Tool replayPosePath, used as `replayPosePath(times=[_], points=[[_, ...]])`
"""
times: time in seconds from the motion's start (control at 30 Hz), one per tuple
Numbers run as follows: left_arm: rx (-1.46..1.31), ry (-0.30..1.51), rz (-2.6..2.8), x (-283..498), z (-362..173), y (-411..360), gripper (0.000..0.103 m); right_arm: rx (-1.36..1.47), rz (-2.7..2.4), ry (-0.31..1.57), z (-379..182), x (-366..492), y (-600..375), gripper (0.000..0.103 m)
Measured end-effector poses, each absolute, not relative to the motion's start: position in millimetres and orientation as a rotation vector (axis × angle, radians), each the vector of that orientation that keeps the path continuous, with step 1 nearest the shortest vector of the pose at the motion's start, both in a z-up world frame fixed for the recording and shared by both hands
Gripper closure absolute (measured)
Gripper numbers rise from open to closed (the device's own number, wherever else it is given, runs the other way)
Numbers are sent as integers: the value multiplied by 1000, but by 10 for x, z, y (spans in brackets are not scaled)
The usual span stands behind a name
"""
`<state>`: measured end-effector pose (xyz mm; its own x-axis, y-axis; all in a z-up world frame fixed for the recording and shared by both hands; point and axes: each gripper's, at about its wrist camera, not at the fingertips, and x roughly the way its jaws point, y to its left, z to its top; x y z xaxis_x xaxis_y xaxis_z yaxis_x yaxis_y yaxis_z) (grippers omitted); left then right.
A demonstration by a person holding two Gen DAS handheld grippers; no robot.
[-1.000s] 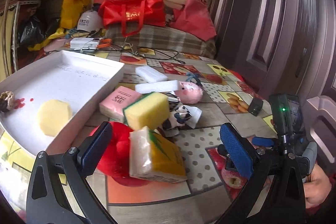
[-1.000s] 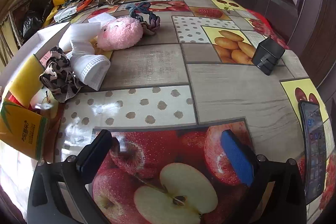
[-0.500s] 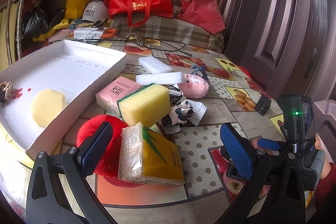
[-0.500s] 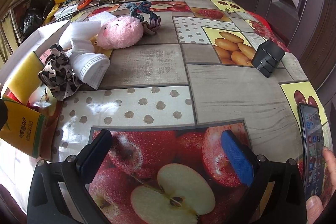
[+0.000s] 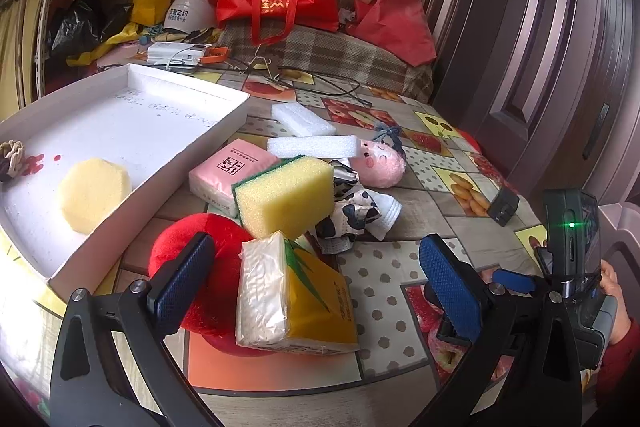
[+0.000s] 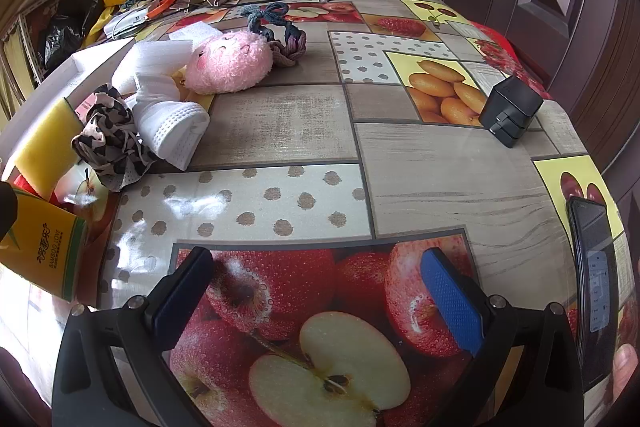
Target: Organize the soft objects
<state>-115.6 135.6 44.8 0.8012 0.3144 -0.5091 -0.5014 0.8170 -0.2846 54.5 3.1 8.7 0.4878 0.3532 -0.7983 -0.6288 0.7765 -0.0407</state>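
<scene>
My left gripper [image 5: 316, 283] hangs open above a yellow tissue pack [image 5: 296, 297] that leans on a red plush [image 5: 192, 251]. Behind them lie a yellow sponge [image 5: 286, 201], a pink tissue pack [image 5: 228, 171], white foam blocks [image 5: 314, 146], a pink plush [image 5: 380, 165] and a spotted cloth [image 5: 352, 215]. A white box [image 5: 192, 143] at left holds a pale yellow sponge [image 5: 93, 194]. My right gripper [image 6: 316, 293] stands open and empty over the apple print, well short of the pink plush [image 6: 228, 65], white sock [image 6: 172, 125] and spotted cloth [image 6: 110, 141].
A black charger cube [image 6: 510, 111] sits at the right of the table. A phone [image 6: 594, 291] lies at the right edge with a fingertip by it. Red bags [image 5: 280, 1], a helmet and cables crowd the far end. A dark door runs along the right.
The left gripper has drawn back and risen a little, so the pile sits slightly farther and lower in view. The right gripper has barely moved; a hand appeared by the phone.
</scene>
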Motion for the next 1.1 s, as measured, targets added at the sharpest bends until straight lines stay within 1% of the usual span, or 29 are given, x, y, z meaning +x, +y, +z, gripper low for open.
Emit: replayPosePath(times=[1.1], points=[[-430,463,454,-1185,452,1392,0,-351,613,875,87,543,25,0]])
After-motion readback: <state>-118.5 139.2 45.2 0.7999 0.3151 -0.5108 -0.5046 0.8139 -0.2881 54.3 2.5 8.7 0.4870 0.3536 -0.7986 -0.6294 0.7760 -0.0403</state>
